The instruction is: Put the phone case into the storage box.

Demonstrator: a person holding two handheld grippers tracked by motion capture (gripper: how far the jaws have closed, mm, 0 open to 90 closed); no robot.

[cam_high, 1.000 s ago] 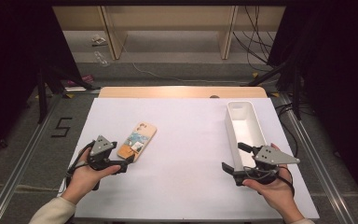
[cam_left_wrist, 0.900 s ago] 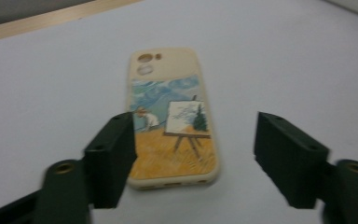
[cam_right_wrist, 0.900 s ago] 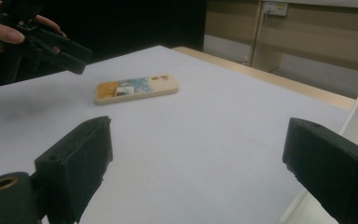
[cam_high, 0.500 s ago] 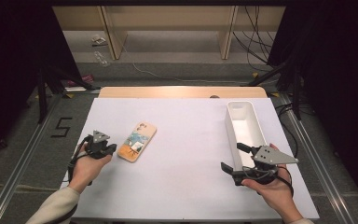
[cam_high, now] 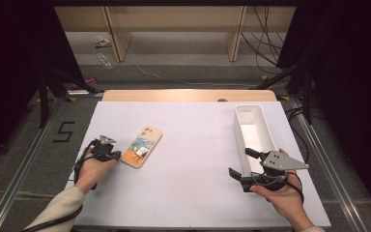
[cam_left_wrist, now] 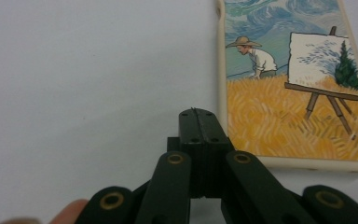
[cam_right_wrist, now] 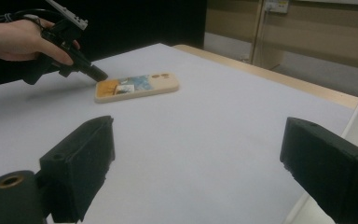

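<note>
Left hand-held gripper (cam_left_wrist: pixel 198 122) now pressed together, empty, off the phone case (cam_left_wrist: pixel 298 88), beside its corner.

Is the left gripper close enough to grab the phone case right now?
Probably yes. The left gripper sits right at the near end of the phone case, nothing between them. But its jaws are shut beside the case, so they would need to open first.
</note>
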